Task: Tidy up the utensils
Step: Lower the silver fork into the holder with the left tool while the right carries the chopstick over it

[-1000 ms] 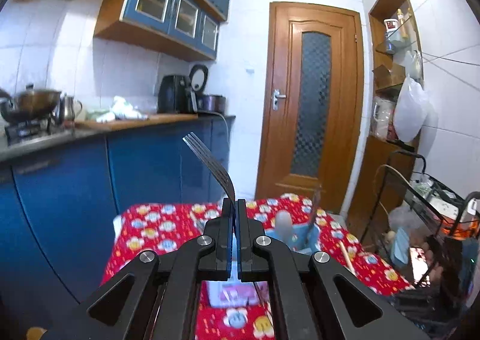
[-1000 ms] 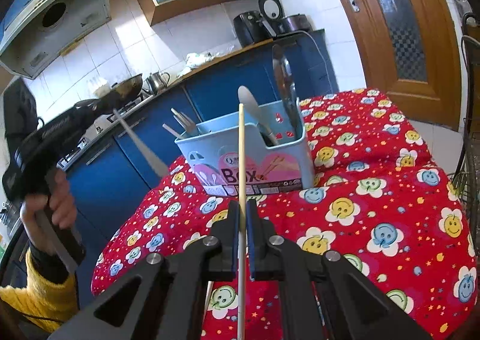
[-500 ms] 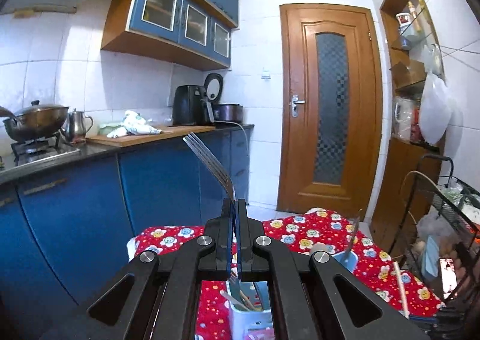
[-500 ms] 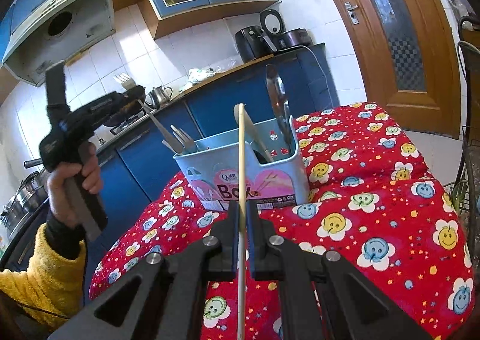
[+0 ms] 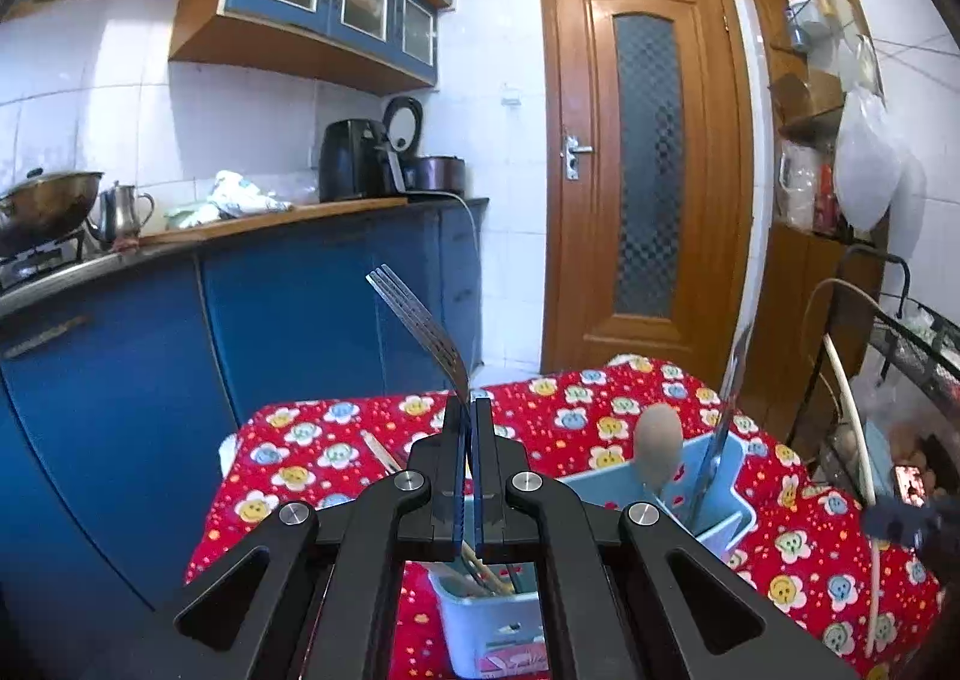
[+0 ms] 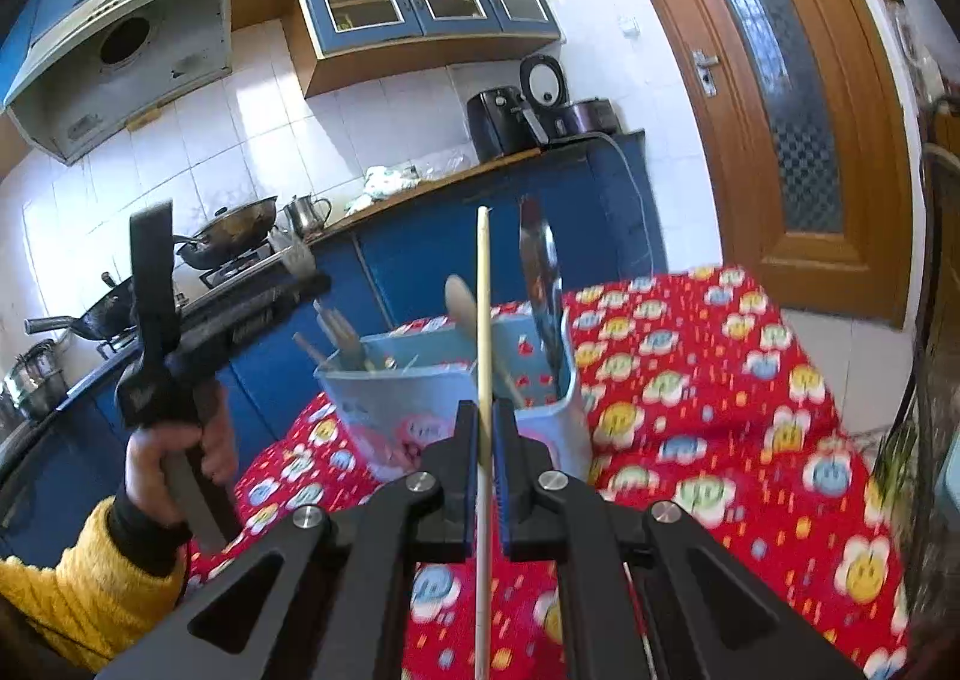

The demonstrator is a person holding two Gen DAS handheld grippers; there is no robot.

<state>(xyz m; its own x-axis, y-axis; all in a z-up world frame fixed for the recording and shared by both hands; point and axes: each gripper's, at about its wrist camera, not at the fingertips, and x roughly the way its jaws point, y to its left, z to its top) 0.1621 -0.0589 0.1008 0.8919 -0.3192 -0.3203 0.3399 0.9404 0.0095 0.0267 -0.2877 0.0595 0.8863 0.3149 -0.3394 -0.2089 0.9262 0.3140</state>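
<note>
My left gripper is shut on a metal fork whose tines point up and to the left. Right below its fingers stands the light blue utensil box, with chopsticks in the near compartment and a wooden spoon and a metal knife in the far one. My right gripper is shut on a pale chopstick held upright, just short of the box. In the right wrist view a hand holds the left gripper over the box's left end.
The box stands on a table with a red flowered cloth. Blue cabinets and a counter with a stove and pans lie behind it. A wooden door is at the back and a wire rack at the right.
The left gripper has moved forward and down with the fork, so the box now lies directly under its fingers. The right gripper with the chopstick has drifted slightly closer to the box.
</note>
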